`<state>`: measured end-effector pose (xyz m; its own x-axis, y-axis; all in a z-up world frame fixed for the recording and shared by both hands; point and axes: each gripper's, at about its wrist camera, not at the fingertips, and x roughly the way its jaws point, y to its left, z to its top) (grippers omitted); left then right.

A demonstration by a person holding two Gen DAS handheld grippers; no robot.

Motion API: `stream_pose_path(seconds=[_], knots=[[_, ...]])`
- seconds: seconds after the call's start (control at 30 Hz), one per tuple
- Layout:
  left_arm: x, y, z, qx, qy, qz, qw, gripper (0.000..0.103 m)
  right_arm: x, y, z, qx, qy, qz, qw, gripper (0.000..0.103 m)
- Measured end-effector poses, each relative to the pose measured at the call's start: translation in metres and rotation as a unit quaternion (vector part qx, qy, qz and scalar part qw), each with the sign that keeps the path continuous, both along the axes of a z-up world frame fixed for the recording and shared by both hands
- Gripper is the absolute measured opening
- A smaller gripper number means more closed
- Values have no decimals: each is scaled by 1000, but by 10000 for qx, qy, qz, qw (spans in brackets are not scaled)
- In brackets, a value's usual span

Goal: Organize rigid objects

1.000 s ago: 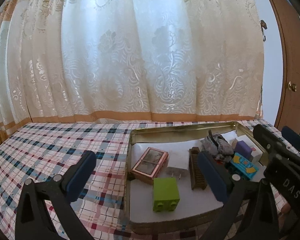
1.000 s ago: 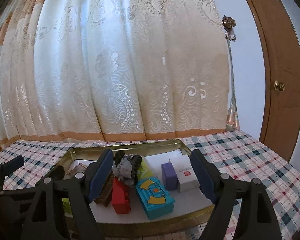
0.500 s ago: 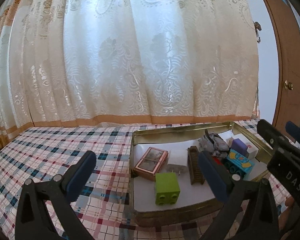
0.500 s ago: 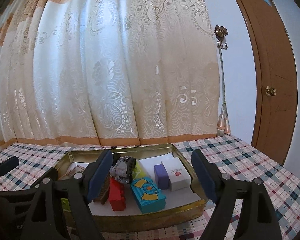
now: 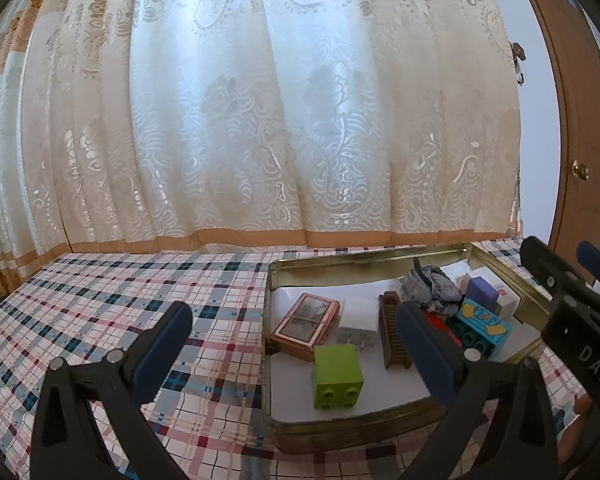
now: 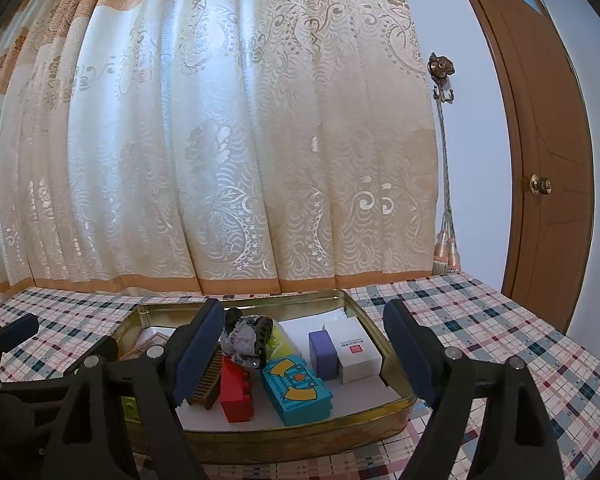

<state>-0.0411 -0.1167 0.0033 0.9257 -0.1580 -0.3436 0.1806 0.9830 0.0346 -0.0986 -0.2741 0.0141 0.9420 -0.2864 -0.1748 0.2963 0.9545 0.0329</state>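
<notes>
A gold metal tin (image 5: 352, 430) (image 6: 300, 438) sits on the checked tablecloth and holds several items. Inside lie a green brick (image 5: 337, 376), a copper card box (image 5: 305, 325), a brown comb (image 5: 394, 334), a teal block (image 6: 296, 390), a red brick (image 6: 236, 394), a purple block (image 6: 323, 353), a white box (image 6: 358, 349) and a grey crumpled piece (image 6: 244, 338). My left gripper (image 5: 296, 350) hangs open before the tin's left end, holding nothing. My right gripper (image 6: 304, 352) stands open in front of the tin, empty, its jaws well apart.
A cream lace curtain (image 5: 260, 120) hangs behind the table. A brown door (image 6: 548, 160) with a brass knob stands at the right. The checked tablecloth (image 5: 120, 300) stretches left of the tin and also lies to its right (image 6: 480, 320).
Both views have pulled back slightly and tilted up, so the tin sits lower and smaller in the frames. The items in the tin have not moved. Both grippers stay open.
</notes>
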Motion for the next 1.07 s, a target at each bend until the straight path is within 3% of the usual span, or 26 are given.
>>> stream_pose_path(seconds=[0.53,0.73,1.07], knots=[[-2,-4,1,83,-51,-7,10000,103,-7,-3,1,141,-76,-65,9999,84],[-3,-7,1,-36,98,-358,9993,103,-6,-2,1,127,-59,-55,9999,84],[-8,-8,3,-1,-32,-251,9997,103,-5,-2,1,120,-27,-60,9999,84]])
